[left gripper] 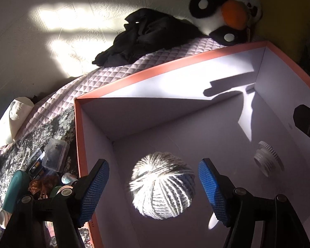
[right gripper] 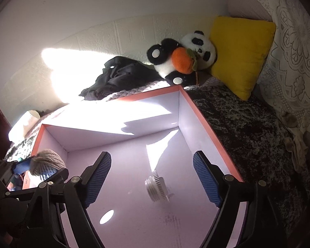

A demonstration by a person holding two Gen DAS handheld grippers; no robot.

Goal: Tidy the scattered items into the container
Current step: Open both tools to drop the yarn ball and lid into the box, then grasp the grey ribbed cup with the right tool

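Observation:
An orange-rimmed box [left gripper: 155, 70] with a white inside lies open on a dark patterned bed cover. A ball of white twine [left gripper: 162, 186] sits between the blue pads of my left gripper [left gripper: 154, 186], which is open, with a gap on the ball's left side. In the right wrist view the ball [right gripper: 47, 161] shows at the box's left wall, at the left gripper's tips. A white ribbed plastic cap [right gripper: 156, 188] lies on the box floor [right gripper: 134, 217]. My right gripper [right gripper: 152, 177] hangs open above the cap with nothing in it.
Left of the box lie scattered items: a clear plastic case [left gripper: 54, 155], a teal object [left gripper: 14, 188], tape rolls and a brown wrapper [left gripper: 39, 186]. Behind the box are a black cloth [left gripper: 142, 39], a panda plush [right gripper: 184, 60] and a yellow pillow [right gripper: 239, 53]. Socks [right gripper: 295, 142] lie at the right.

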